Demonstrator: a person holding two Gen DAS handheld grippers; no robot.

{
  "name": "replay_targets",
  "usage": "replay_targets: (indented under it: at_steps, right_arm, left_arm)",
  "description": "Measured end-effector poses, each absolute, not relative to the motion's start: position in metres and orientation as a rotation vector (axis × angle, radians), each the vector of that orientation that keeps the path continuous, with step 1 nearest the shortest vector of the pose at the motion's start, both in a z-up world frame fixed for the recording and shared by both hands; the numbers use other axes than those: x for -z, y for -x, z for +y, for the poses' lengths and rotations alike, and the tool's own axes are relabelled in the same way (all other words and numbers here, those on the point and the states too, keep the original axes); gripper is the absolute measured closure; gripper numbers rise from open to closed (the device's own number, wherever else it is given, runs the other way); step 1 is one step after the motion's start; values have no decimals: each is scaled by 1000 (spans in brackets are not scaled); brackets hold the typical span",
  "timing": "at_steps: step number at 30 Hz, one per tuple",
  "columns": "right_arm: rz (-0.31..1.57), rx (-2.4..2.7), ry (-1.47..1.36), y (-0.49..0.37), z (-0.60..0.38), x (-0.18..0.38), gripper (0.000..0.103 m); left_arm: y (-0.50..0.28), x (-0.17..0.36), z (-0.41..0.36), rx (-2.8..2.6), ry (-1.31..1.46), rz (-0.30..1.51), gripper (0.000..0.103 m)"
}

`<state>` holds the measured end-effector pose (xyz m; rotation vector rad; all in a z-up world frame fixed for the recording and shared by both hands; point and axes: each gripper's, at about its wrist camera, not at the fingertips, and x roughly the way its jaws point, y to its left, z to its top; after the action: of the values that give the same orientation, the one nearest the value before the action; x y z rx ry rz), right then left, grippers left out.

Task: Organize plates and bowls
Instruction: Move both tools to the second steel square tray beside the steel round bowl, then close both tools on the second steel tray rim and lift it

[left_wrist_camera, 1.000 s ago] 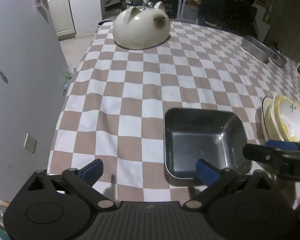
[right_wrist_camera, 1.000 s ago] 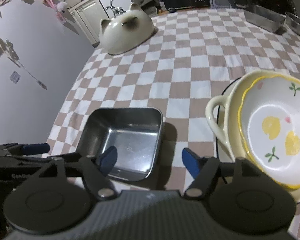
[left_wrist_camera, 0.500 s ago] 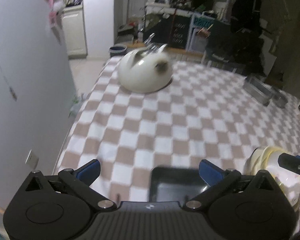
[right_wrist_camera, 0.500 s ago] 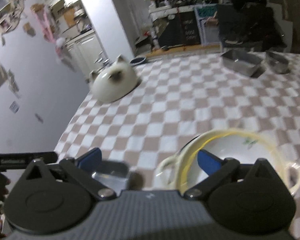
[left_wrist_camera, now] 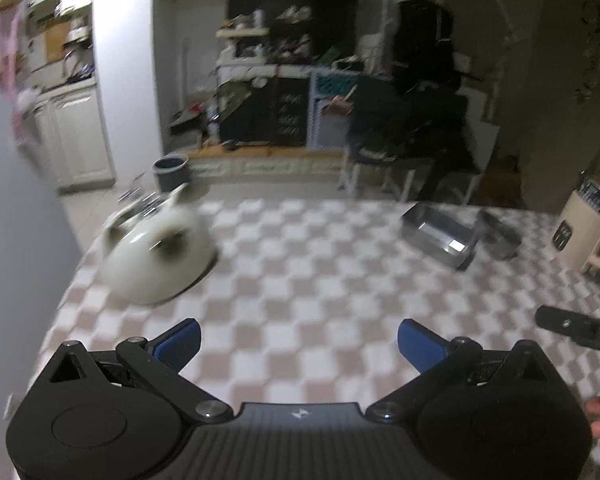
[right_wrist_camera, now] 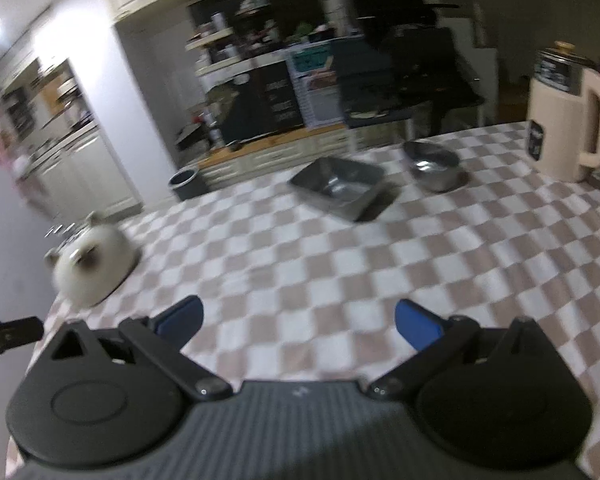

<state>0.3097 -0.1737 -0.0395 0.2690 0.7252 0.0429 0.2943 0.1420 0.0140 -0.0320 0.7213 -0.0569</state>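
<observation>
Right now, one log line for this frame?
left claw: open, empty | right claw: open, empty | cat bowl: upside down | steel tray, steel bowl: far side

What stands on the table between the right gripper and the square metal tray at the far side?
Nothing visible does. Between the right gripper, whose jaws stand open and empty, and the square metal tray only bare checkered tablecloth shows. The cat-shaped bowl sits off to the left, the round metal bowl to the tray's right.
</observation>
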Motion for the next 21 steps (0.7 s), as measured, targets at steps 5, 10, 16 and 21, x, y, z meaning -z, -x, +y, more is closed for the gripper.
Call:
replay_targets:
  at_steps: [5,10,16,21]
  right_arm:
    - [721,6,-341,-353,-213,44,0]
    - [694,46,-457,-404,-254,55,0]
    - [713,55,-645,-457,-283,97,3]
    - [753,26,-772,-490,-281,138,13]
  left_arm:
    - [-356,-10,99,87,47,704,0]
    - [-433,-3,57,134,8,716,0]
    - [-520,14,9,167,-70,705,0]
    - [-580,50,-25,202,-152,743,0]
